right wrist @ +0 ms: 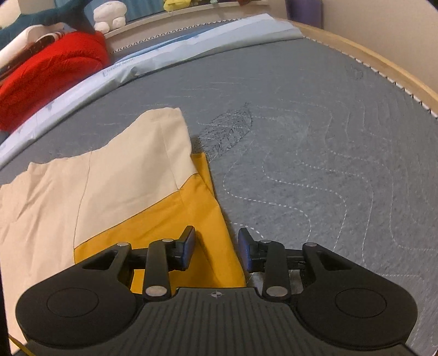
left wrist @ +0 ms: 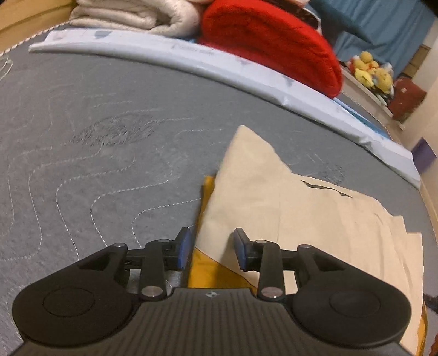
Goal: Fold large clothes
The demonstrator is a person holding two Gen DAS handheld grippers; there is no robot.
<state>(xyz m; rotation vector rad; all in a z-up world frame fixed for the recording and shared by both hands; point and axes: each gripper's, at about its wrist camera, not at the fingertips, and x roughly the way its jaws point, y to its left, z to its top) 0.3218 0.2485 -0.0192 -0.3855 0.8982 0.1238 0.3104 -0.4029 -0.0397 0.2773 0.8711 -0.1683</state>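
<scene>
A cream and mustard-yellow garment (left wrist: 287,213) lies flat on the grey quilted mattress (left wrist: 95,153). In the left wrist view my left gripper (left wrist: 210,250) is open, its fingers straddling the garment's left edge where cream cloth overlaps the yellow part. In the right wrist view the garment (right wrist: 109,178) lies at the left, with a cream sleeve pointing away. My right gripper (right wrist: 217,252) is open over the yellow hem's right edge, one finger above the cloth and one above the mattress (right wrist: 314,150). Neither gripper holds anything.
A light blue folded sheet (left wrist: 191,60) runs along the far side of the mattress. Behind it lie a red blanket (left wrist: 273,41) and a white quilt (left wrist: 131,16). Plush toys (left wrist: 369,71) sit on a shelf. A wooden bed frame (right wrist: 369,63) borders the mattress.
</scene>
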